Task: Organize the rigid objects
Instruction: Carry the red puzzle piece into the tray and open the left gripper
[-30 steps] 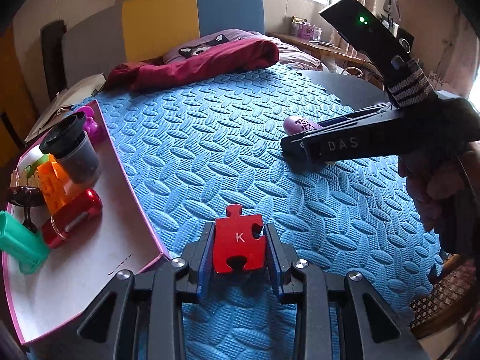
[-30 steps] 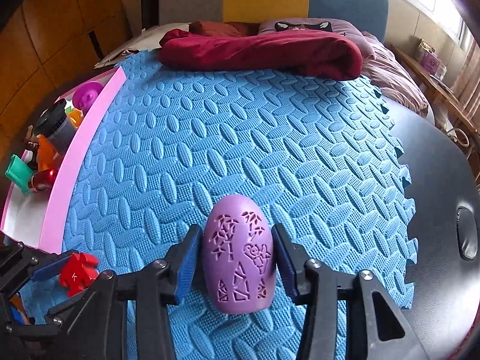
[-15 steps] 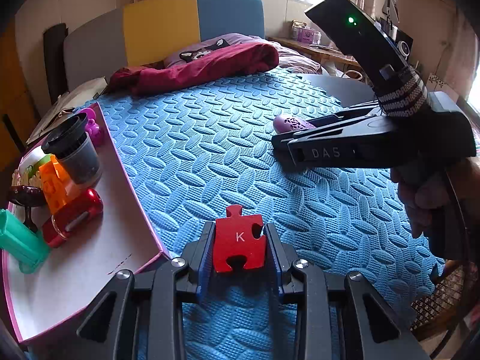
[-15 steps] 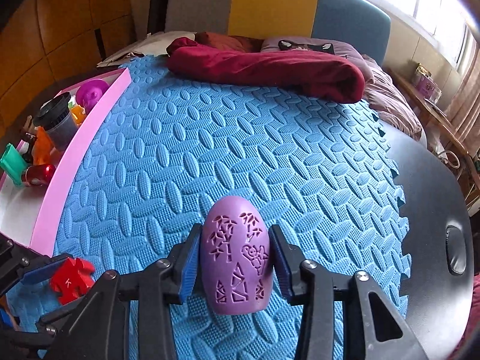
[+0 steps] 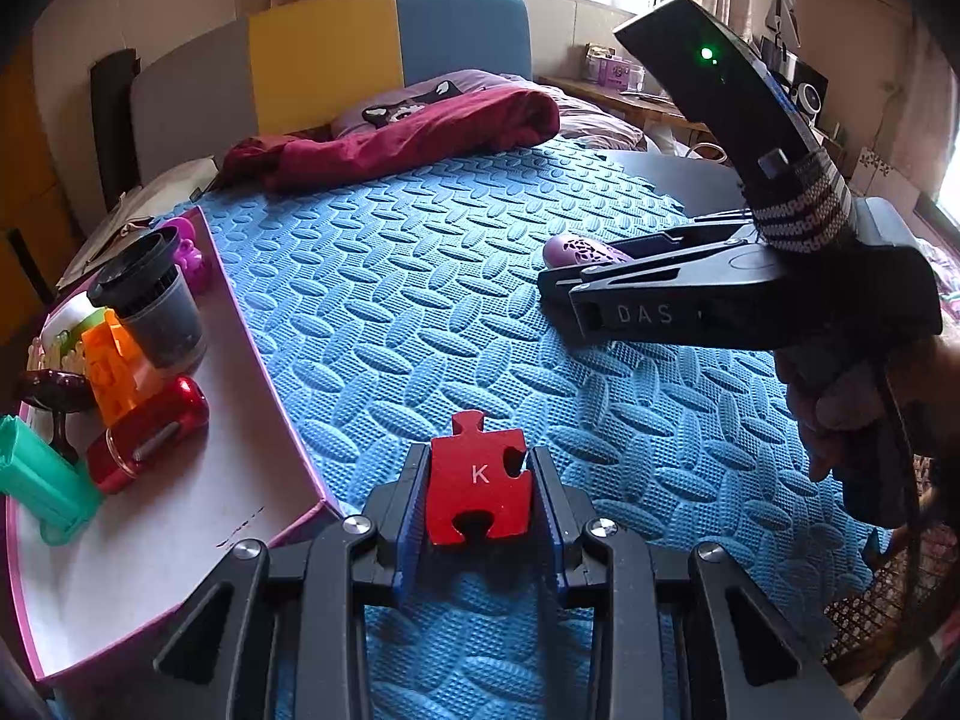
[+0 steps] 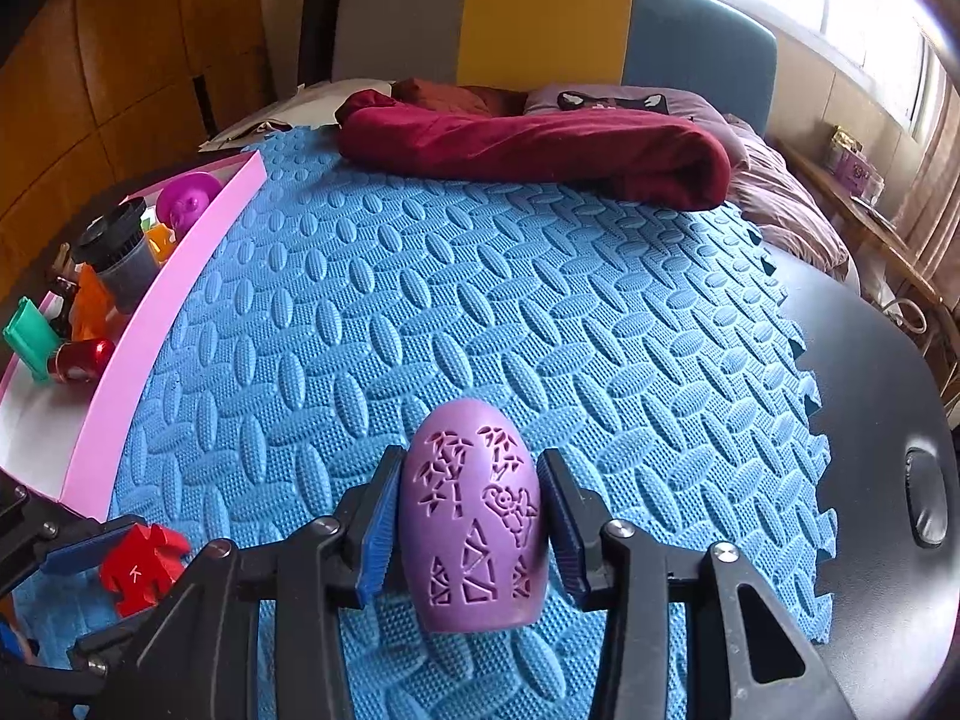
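Right gripper point(image 6: 468, 522) jaws just closed onto purple egg point(image 6: 471, 516).

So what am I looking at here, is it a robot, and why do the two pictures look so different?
No robot: a person holds a hand-operated gripper in each hand, and a wide-angle camera on each one looks forward along its two fingers. One picture comes from the left gripper, which is shut on a red puzzle piece marked K. In that view you also see the right gripper from the side, with the person's hand on its handle. The other picture is the right gripper's own view: it is shut on a purple egg-shaped shell with cut-out patterns. Its jaws have just been closing. Below lies a blue foam mat. At the left, a pink-rimmed tray holds small toys and containers.
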Demonstrator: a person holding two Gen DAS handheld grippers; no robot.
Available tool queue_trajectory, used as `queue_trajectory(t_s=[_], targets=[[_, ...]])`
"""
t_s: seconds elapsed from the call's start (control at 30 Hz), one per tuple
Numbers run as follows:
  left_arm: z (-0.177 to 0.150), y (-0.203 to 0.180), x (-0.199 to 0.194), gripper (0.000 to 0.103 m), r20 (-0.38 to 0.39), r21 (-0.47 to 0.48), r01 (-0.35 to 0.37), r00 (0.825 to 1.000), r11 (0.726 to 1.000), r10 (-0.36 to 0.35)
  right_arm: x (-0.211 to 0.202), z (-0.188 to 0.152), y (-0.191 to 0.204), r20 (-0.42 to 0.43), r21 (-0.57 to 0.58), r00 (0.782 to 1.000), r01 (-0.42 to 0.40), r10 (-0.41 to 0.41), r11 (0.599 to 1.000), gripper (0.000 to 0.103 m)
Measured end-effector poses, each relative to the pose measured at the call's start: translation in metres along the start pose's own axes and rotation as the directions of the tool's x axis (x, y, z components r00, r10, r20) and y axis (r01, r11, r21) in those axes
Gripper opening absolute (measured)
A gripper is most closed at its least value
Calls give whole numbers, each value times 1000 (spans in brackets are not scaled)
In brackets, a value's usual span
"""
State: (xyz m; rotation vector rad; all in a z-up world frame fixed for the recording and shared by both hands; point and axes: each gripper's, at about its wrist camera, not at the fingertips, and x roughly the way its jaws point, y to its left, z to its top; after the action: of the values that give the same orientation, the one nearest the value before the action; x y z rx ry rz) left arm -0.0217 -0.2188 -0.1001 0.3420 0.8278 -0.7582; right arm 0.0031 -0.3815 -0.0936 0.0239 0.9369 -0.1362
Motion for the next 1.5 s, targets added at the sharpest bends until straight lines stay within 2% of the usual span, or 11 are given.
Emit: queue_trajectory(t_s=[0.13, 0.6, 0.83, 1.13, 1.3, 1.5], targets=[[0, 1, -2, 32, -4, -10, 11, 1000, 1000, -11, 0, 0, 8, 28, -48, 999, 32, -31, 998, 43], [8, -3, -34, 32, 57, -10, 35, 998, 999, -34, 3, 0, 5, 41, -27, 999, 17, -16, 999, 43], [20, 6, -68, 32, 115, -43, 22, 993, 999, -17, 3, -1, 5, 43, -31, 999, 21, -20, 999, 43], [16, 22, -86, 32, 132, -87, 7, 991, 996, 5, 1, -1, 9, 47, -44, 998, 38, -36, 998, 43], [9, 54, -99, 32, 139, -166, -18, 990, 986, 41, 1, -1, 9, 48, -48, 998, 41, -38, 998, 43], [-8, 120, -119, 32, 131, -328, -79, 983, 941, 128, 1, -2, 11, 52, -57, 998, 49, -46, 997, 43]])
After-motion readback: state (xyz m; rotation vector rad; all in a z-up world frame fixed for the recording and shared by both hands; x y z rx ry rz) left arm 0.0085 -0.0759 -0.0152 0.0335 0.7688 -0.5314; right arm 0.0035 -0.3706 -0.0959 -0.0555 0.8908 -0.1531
